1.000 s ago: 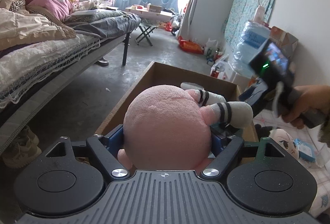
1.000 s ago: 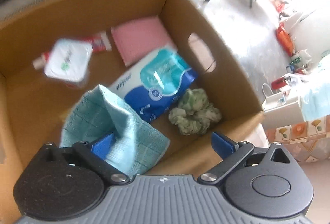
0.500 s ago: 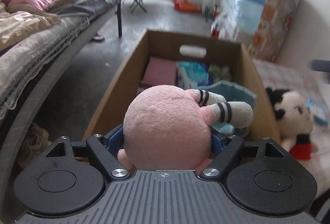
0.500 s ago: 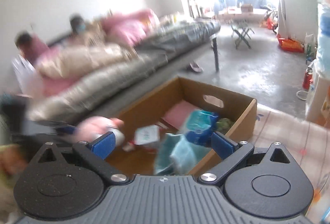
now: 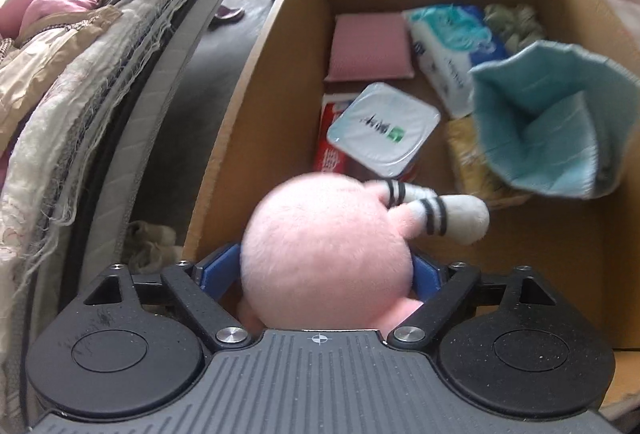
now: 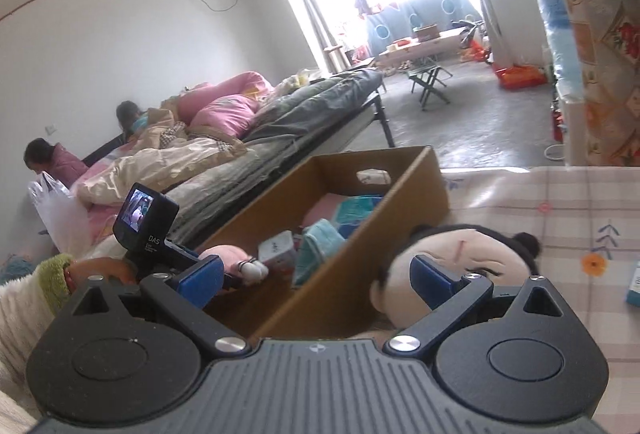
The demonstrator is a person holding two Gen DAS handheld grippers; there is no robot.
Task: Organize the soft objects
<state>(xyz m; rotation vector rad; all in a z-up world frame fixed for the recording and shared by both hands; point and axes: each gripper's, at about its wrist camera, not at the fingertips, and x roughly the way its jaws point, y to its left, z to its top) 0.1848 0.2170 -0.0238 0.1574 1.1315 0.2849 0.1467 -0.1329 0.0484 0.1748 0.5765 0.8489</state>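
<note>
A round pink plush [image 5: 324, 254] with striped white limbs sits between the fingers of my left gripper [image 5: 326, 266], above the near end of the open cardboard box [image 5: 256, 82]. The jaws are opening and the blue pads stand just off the plush's sides. In the box lie a teal cloth [image 5: 552, 122], a tissue pack [image 5: 448, 46], a pink pad [image 5: 370, 48], a green scrunched cloth [image 5: 516, 22] and a white-lidded pack [image 5: 384, 130]. My right gripper [image 6: 318, 278] is open and holds nothing. A black-haired doll [image 6: 472, 250] lies just behind its right finger, outside the box [image 6: 360, 270].
A bed [image 5: 80, 106] with heaped blankets runs along the box's left side. Two persons [image 6: 44, 162] sit at its far end. The doll rests on a checked cloth [image 6: 560, 218]. A patterned cabinet [image 6: 600, 54] stands at the right, and folding tables [image 6: 428, 74] beyond.
The left gripper tipped down over the box with the plush and its jaws spread. The right gripper left the teal cloth in the box and swung out to the doll.
</note>
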